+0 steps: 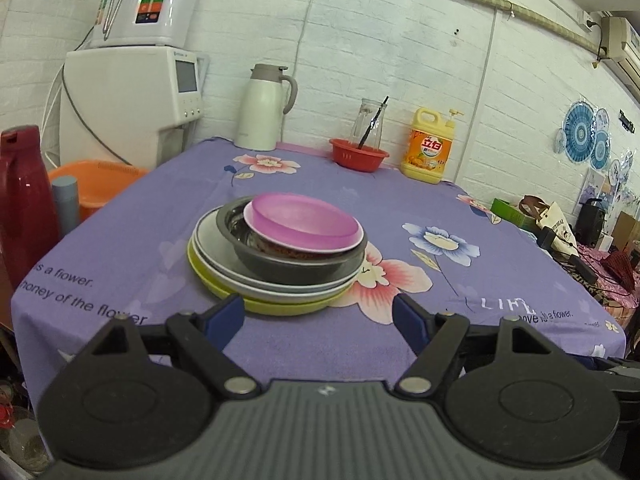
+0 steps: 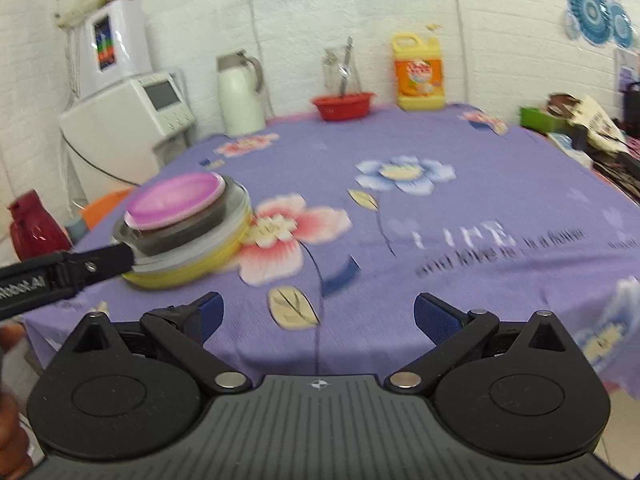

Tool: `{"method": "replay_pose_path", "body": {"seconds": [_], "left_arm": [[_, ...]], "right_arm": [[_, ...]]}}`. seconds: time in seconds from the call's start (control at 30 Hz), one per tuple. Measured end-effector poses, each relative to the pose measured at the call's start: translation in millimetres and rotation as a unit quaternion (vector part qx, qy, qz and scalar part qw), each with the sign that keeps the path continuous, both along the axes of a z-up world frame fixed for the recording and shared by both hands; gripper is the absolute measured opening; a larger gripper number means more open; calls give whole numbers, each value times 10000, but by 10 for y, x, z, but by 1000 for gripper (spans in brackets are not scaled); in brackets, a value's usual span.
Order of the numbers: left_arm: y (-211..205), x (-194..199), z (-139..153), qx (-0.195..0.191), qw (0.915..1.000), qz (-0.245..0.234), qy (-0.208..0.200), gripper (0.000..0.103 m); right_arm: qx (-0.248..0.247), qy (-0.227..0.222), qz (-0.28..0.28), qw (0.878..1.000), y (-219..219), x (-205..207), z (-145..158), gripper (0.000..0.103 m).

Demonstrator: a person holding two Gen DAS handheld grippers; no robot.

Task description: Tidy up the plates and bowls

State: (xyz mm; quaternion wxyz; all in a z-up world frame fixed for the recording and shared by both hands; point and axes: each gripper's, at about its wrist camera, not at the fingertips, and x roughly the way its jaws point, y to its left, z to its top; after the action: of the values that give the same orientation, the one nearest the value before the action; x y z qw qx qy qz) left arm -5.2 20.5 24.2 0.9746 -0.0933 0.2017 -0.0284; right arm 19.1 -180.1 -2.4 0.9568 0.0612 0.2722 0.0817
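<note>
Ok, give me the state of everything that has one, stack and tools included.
Pink plate: upside down, tilted, top of stack.
Steel bowl: upright, nested on the plates.
Grey plate: upright, on the yellow one.
Yellow plate: upright, on the cloth.
Left tool: open, holding nothing, at the stack's near rim.
Right tool: open, holding nothing.
Flask: lid shut.
Jar: open, stick inside.

Table under a purple flowered cloth.
A yellow-green plate carries the dish stack; thermal jug, red basket and detergent bottle line the back.
</note>
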Motion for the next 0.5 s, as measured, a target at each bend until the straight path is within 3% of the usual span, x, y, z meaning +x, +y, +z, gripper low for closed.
{"method": "replay_pose_path", "body": {"seconds": [0.27,0.5], "left_arm": [[-106,-59,17,309,9994,153,-101,75],[-179,-93,68,474,9985,178,-222,75]], "right_arm": [[115,279,-322,9990,-130,-67,10,103],[99,54,-268,9996,-141,-197,81,103]]}}
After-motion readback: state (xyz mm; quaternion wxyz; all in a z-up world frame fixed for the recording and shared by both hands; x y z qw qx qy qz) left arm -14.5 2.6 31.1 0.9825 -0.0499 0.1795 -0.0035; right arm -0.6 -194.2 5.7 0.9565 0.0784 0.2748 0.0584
